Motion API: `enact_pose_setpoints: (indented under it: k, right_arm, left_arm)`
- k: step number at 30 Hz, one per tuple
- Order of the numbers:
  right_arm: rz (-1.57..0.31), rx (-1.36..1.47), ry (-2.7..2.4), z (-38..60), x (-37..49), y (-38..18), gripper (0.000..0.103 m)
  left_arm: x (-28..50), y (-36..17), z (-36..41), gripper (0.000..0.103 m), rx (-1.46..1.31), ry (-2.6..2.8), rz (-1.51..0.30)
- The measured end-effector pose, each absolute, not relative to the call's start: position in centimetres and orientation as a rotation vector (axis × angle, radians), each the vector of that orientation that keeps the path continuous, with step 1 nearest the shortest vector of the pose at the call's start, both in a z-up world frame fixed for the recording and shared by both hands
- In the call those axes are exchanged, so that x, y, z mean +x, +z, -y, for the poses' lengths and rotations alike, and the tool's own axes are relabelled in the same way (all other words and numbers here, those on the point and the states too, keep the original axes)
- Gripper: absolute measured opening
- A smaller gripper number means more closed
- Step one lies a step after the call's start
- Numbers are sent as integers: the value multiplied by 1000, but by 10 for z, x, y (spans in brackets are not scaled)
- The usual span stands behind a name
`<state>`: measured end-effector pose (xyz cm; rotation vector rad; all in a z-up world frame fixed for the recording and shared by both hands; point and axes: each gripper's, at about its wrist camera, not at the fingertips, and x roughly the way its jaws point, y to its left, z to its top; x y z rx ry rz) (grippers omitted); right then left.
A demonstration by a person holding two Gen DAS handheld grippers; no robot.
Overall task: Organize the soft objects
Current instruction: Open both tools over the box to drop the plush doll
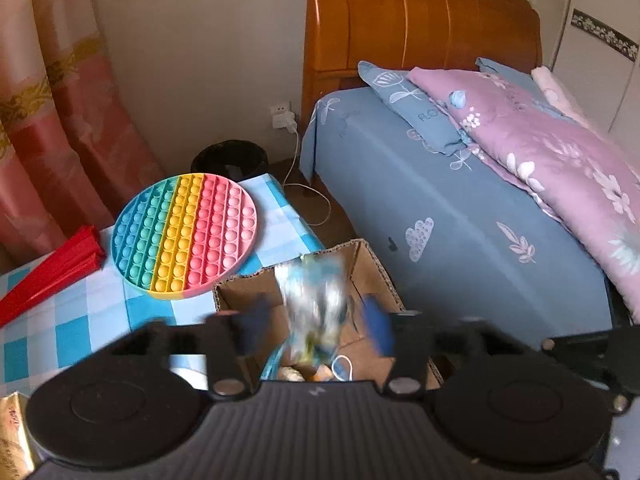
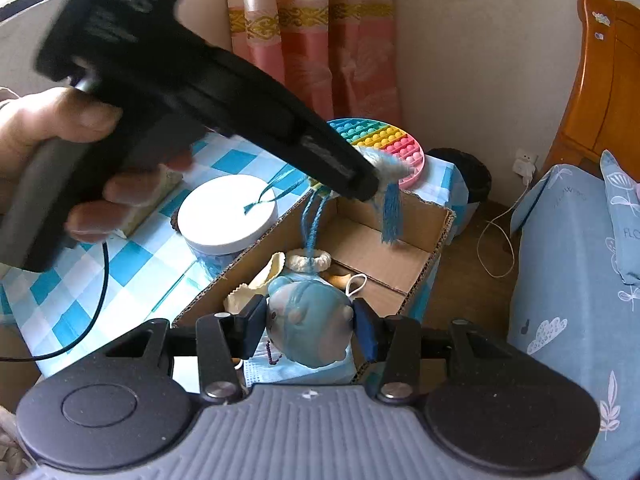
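Right up close, the right gripper has its fingers pressed against both sides of a blue plush toy, held over the open cardboard box. Beyond those fingertips, inside the box, lie a cream ring and pale soft pieces, with a blue face mask just below the toy. The left gripper hangs above the same box, fingers spread apart either side of a blurred blue-and-white fluffy item; whether they grip it, I cannot tell. From the right wrist, that item's tassel dangles at the left gripper's tip. Left of the box, on the checked cloth, sits the rainbow pop toy.
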<state>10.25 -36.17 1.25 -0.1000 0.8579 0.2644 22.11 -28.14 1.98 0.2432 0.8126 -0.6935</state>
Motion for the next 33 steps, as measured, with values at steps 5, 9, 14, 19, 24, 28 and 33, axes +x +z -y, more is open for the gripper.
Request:
enact_pose_setpoints:
  k: [5, 9, 14, 19, 24, 28, 33]
  right_arm:
    - [-858, -93, 260, 363, 103, 11, 51]
    - [-855, -89, 250, 365, 104, 13, 52]
    - [-848, -78, 231, 369, 114, 17, 52]
    - [-841, -81, 203, 371, 136, 22, 52]
    - [-845, -94, 195, 365, 164, 23, 52]
    - [-853, -118, 188, 355, 189, 18, 52]
    - [-861, -124, 158, 348, 211, 9, 75]
  left_arm:
    - [218, 23, 274, 76, 247, -676, -771]
    - [209, 31, 257, 87, 239, -672, -752]
    - [190, 35, 229, 89, 278, -646, -728]
    - [173, 34, 197, 90, 287, -614, -737]
    - [150, 25, 171, 91, 271, -607, -771]
    - [131, 15, 152, 91, 226, -626, -812]
    - [112, 6, 134, 91, 231, -594, -819]
